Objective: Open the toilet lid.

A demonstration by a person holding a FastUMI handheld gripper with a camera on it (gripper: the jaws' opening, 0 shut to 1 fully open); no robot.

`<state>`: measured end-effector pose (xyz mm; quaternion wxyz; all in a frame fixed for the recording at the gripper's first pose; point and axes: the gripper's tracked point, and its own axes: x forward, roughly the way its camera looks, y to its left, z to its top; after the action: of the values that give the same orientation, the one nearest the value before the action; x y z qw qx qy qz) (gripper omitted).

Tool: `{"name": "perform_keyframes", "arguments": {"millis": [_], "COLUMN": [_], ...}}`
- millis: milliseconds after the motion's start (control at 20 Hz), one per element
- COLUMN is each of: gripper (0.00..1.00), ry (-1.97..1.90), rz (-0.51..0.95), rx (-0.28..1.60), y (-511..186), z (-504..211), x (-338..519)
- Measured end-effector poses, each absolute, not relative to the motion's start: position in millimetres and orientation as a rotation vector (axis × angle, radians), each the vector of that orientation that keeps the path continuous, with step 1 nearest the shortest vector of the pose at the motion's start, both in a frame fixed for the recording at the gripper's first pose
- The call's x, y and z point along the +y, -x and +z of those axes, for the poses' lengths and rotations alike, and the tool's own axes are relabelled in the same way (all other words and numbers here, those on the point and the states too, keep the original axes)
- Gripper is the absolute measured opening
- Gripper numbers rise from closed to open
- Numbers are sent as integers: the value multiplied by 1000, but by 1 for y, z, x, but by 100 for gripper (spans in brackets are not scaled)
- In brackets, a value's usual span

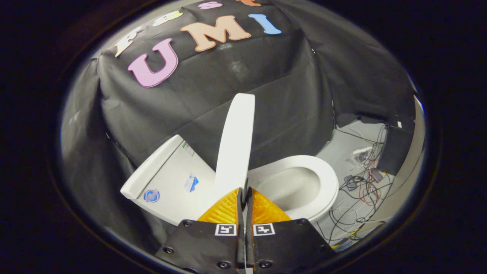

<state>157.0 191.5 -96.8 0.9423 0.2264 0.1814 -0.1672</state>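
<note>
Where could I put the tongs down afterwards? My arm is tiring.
The tongs are shut on the raised toilet lid. Bare floor lies between the seat and the booth wall. The cables crowd the floor nearer you.

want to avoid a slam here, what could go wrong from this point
The gripper jaws look pinched on the edge of the toilet lid, which stands raised above the seat. If they slip or release early, it may drop onto the seat. Pushed too far, it could knock the tank.
</note>
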Motion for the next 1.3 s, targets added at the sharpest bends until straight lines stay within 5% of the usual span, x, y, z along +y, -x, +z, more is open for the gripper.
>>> {"name": "perform_keyframes", "arguments": {"millis": [1300], "gripper": [2], "ry": [-252], "rz": [-268], "rx": [341], "y": [-202], "z": [-51], "x": [277]}}
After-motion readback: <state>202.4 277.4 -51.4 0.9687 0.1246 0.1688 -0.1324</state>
